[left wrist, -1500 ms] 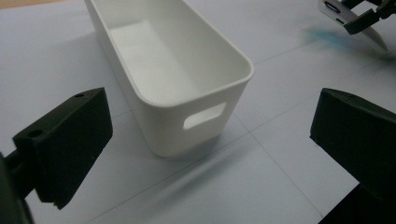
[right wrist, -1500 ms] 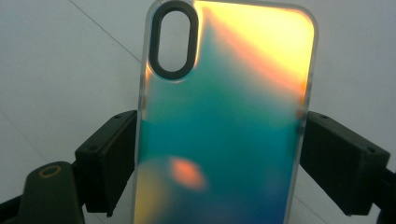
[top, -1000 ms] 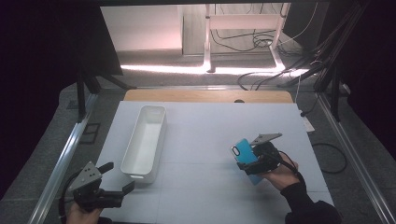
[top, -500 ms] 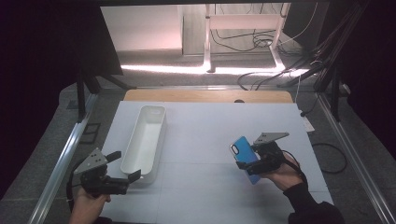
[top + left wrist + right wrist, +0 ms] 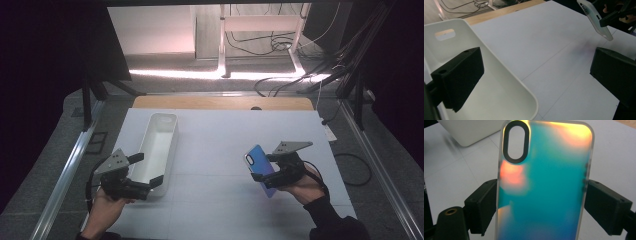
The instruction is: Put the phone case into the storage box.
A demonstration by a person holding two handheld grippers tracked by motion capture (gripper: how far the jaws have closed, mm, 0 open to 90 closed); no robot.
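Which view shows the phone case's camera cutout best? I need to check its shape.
The right gripper view: the phone case is close, its oval cutout sharp. The high view shows it small; the left gripper view, distant and edge-on.

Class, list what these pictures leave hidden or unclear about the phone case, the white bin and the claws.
- Phone case: right gripper view, bottom end cut off by the frame edge.
- White bin: left gripper view, near end cut off; left claw pad hides part of its inside.
- Right claw: high view, too small to judge contact.
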